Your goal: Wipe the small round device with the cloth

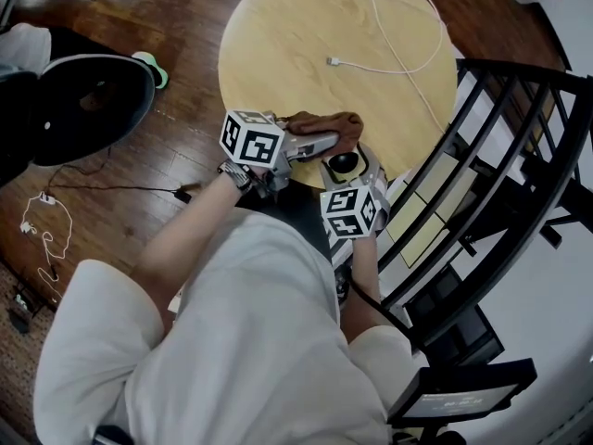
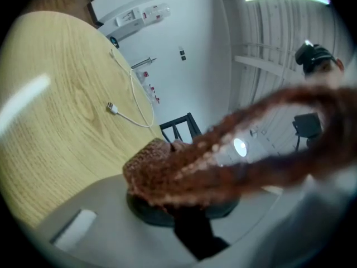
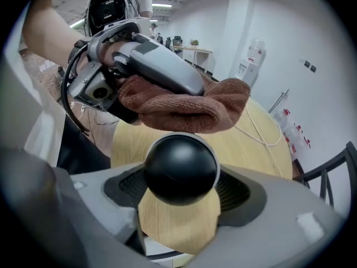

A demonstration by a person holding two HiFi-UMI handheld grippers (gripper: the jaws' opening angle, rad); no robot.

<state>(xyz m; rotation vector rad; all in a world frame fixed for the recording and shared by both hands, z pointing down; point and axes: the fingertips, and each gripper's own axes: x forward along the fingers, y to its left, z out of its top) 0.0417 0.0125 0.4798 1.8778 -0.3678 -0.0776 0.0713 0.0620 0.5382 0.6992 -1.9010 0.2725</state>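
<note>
— Left gripper (image 1: 315, 144): state and pose?
— Jaws closed on the brown cloth (image 1: 326, 123). The forearm angles in from the near left, and the tool points right along the near edge of the round table (image 1: 278, 54).
— Right gripper (image 1: 350, 172)?
— Jaws clamped on the small round device (image 3: 181, 169), a black ball, held just right of the left tool. The forearm runs straight out from the body.
— Contact?
— The cloth lies against the device's top. A white cable (image 1: 398, 35) lies at the far side, well apart.
</note>
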